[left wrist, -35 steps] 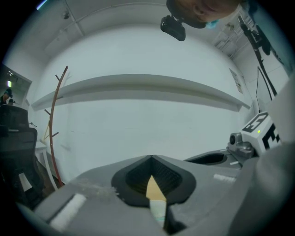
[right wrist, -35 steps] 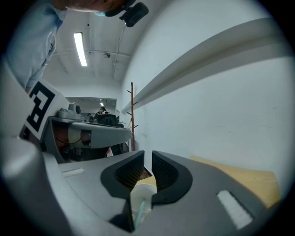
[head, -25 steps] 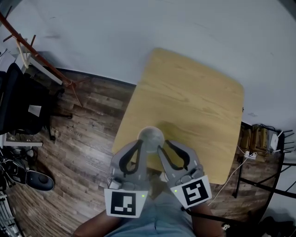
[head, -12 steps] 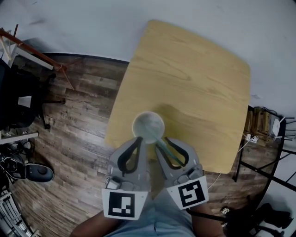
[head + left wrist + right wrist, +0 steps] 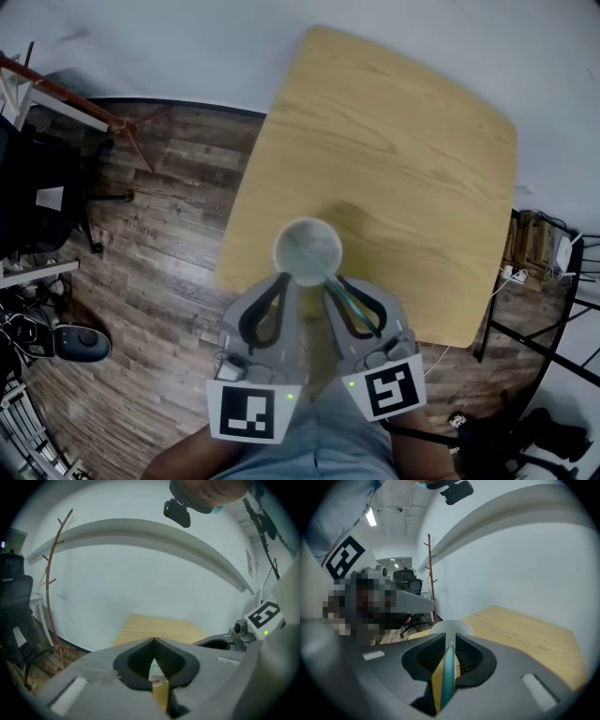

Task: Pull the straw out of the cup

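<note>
Left gripper and right gripper sit lower than a second ago, and the cup now shows clear, just ahead of their tips on the table. Right jaws are narrow and closing, with the teal straw between them, slanting back from the cup. Left jaw tips are together with nothing held.

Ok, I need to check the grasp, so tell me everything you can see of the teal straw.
The thin, straight teal straw, plastic by its look, leans out of the white round cup near the front edge of the light wooden table. Its lower end sits inside the cup; its upper length slants away over the rim, between the closing jaws of the right tool. A slim gap shows beside it there, so it seems not clamped yet.
</note>
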`<state>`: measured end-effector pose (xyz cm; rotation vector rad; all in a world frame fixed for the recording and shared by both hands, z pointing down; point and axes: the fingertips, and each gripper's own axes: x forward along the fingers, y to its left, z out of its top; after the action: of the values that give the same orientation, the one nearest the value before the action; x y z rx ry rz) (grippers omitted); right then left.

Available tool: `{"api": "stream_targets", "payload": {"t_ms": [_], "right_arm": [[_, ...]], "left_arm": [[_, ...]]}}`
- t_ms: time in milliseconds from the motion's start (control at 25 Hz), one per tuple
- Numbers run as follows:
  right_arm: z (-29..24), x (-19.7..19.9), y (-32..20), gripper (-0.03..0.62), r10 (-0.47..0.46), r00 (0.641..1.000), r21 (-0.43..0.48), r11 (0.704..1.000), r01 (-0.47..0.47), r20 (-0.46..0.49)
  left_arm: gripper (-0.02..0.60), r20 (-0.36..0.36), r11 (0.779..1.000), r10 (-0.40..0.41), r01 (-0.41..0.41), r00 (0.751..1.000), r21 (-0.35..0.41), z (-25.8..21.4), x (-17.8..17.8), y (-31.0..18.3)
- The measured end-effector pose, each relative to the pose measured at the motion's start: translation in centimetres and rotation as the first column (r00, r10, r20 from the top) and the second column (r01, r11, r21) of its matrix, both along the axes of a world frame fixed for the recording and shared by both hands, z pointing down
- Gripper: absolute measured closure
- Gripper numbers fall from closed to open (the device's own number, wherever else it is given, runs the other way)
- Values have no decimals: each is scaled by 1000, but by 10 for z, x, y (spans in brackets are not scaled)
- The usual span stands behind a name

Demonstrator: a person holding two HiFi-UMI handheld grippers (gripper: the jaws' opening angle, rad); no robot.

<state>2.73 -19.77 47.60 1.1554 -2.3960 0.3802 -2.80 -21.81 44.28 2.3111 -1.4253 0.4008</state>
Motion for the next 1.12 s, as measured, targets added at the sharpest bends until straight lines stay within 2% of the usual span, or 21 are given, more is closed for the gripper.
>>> {"api": "stream_targets", "payload": {"t_ms": [280, 680, 920, 1120], "right_arm": [[3, 3, 2, 549, 19, 1000, -10, 1000, -19, -7], [-22, 6, 1, 553, 38, 999, 45, 998, -39, 31], [-54, 10, 1, 553, 54, 996, 115, 991, -61, 66], [-85, 14, 2, 554, 68, 993, 178, 981, -84, 93]], "left_arm": [[561, 6, 1000, 8, -8, 1000, 8, -2, 0, 2], [561, 5, 999, 15, -15, 1000, 45, -19, 2, 4], [561, -4, 995, 14, -14, 1000, 96, -41, 2, 4], [561, -16, 986, 27, -24, 999, 167, -70, 7, 4]]}}
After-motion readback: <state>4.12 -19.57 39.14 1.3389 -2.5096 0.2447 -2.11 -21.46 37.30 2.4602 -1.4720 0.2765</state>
